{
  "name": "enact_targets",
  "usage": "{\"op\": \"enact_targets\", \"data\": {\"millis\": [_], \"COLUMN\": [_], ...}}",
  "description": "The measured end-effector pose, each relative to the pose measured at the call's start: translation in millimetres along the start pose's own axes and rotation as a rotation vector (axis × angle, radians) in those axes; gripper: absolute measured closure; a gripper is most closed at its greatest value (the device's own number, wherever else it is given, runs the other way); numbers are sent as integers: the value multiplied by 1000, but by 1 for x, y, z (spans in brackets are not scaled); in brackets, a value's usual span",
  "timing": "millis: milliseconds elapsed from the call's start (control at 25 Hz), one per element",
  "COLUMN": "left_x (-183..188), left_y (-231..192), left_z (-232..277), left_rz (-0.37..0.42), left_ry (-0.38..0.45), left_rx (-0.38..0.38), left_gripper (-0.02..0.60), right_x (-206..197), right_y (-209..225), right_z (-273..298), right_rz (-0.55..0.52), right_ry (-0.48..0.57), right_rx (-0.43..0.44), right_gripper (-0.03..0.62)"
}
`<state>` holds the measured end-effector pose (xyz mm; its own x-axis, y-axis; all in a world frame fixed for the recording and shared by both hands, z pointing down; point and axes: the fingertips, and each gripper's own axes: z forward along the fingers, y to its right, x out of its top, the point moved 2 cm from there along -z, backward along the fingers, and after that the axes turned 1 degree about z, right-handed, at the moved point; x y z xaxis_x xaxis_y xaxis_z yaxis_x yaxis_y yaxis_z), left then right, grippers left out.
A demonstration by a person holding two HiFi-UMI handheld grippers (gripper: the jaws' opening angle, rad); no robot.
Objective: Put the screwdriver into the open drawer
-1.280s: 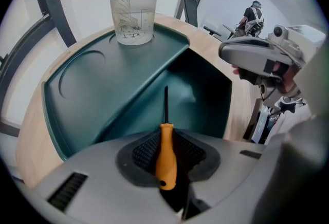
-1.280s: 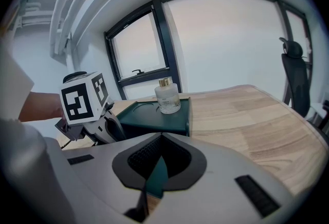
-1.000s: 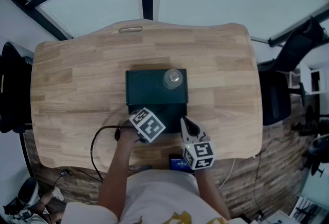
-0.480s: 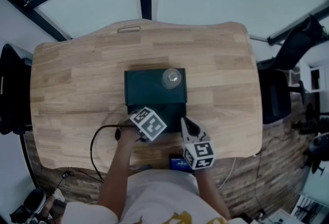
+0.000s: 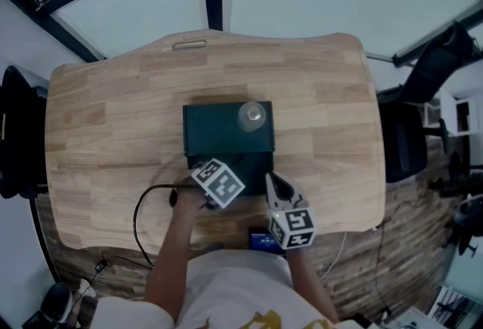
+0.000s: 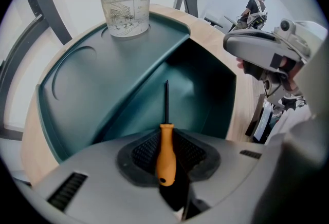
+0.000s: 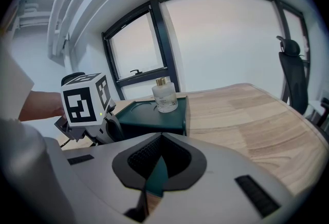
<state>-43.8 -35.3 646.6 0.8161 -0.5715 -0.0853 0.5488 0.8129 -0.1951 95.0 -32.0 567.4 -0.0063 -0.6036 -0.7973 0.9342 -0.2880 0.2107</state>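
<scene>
A person's two forearms reach forward from the bottom of the head view, each hand holding a grey two-jaw gripper topped by a cube with square markers. The right gripper (image 7: pixel 154 176) hangs nearest the person, over the front edge of a light wooden table (image 5: pixel 113 116). Its jaws are barely apart, leaving a thin slit, and they hold nothing. A looping black cable (image 5: pixel 138 214) lies on the table to the left of the left arm.

The left gripper (image 6: pixel 167 140) sits slightly further forward, at the mouth of an open dark green drawer (image 6: pixel 205 99). Its jaws are closed on the orange handle of a slim screwdriver with a black shaft (image 6: pixel 165 159). The shaft points straight ahead from the jaws over the drawer's dark hollow. Whether its tip touches anything cannot be told.

The drawer is pulled out toward the person from a low dark green box (image 5: pixel 215 131) in the middle of the table. A clear glass bottle with a metal cap (image 5: pixel 253 116) stands upright on the box's top, near its right rear corner.

Beyond the table's right side stands a black office chair (image 5: pixel 434 71).
</scene>
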Motion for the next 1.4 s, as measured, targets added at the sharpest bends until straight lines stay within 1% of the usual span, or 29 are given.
{"op": "enact_targets", "data": {"millis": [480, 1160, 1400], "left_x": [0, -3, 0], "left_y": [0, 4, 2], "left_z": [-1, -2, -6], "left_rz": [-18, -58, -74], "left_ry": [16, 70, 103], "left_rx": [4, -5, 7], "left_gripper": [506, 506, 506], "right_x": [3, 6, 7], "right_y": [-1, -1, -3], "right_z": [-2, -5, -7], "right_rz": [-2, 0, -5], "right_ry": [11, 22, 27], "right_rx": [9, 4, 5], "right_gripper": [597, 597, 597]}}
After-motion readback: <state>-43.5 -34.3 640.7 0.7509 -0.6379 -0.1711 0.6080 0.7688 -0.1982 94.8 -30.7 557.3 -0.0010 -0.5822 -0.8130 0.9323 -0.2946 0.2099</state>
